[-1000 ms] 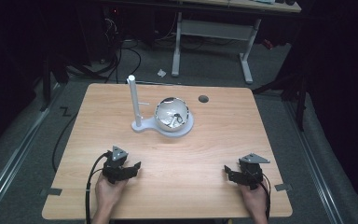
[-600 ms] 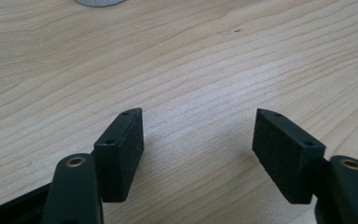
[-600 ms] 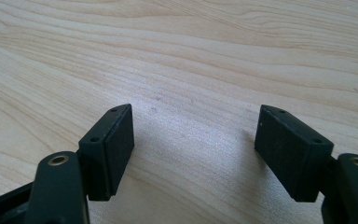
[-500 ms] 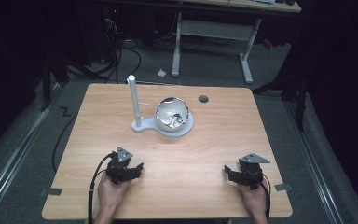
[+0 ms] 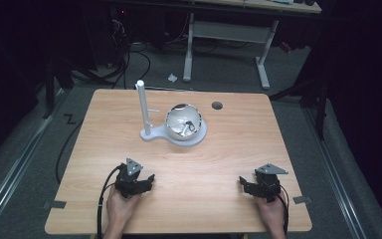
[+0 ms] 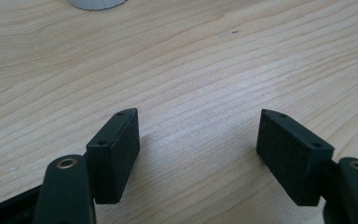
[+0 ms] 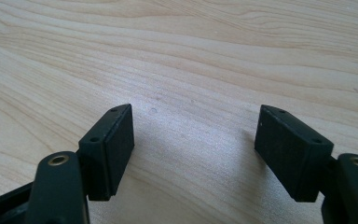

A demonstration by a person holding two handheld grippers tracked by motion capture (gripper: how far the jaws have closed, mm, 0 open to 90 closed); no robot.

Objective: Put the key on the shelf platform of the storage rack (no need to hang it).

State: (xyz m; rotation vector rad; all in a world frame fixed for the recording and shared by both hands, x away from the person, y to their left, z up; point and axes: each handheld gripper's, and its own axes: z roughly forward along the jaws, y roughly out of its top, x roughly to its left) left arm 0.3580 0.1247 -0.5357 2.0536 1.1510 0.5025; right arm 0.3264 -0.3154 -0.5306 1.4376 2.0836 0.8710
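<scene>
The room is dark around a lit wooden tabletop (image 5: 238, 149), with cables on the grey floor and a second desk frame (image 5: 226, 35) standing behind it. Toward the far middle of the tabletop sits a white stand (image 5: 151, 133): a flat base with an upright white post (image 5: 142, 107) rising at its left end, and a shiny, rounded metal bowl-like piece (image 5: 183, 121) resting on the round part of the base just beside the post. What lies inside that shiny piece is too small to make out. A small dark round hole (image 5: 217, 105) shows in the tabletop near the far edge, to the right of the stand.

Near the front edge, a person holds the left gripper (image 5: 146, 181) at the left and the right gripper (image 5: 243, 185) at the right, well apart from each other and from the stand. In the left gripper view, its fingers (image 6: 116, 149) stand spread wide, released, with bare wood between them and the white base's edge (image 6: 95, 3) at the top. In the right gripper view, the fingers (image 7: 109, 144) are likewise spread and grasp nothing, low over the wood grain.
</scene>
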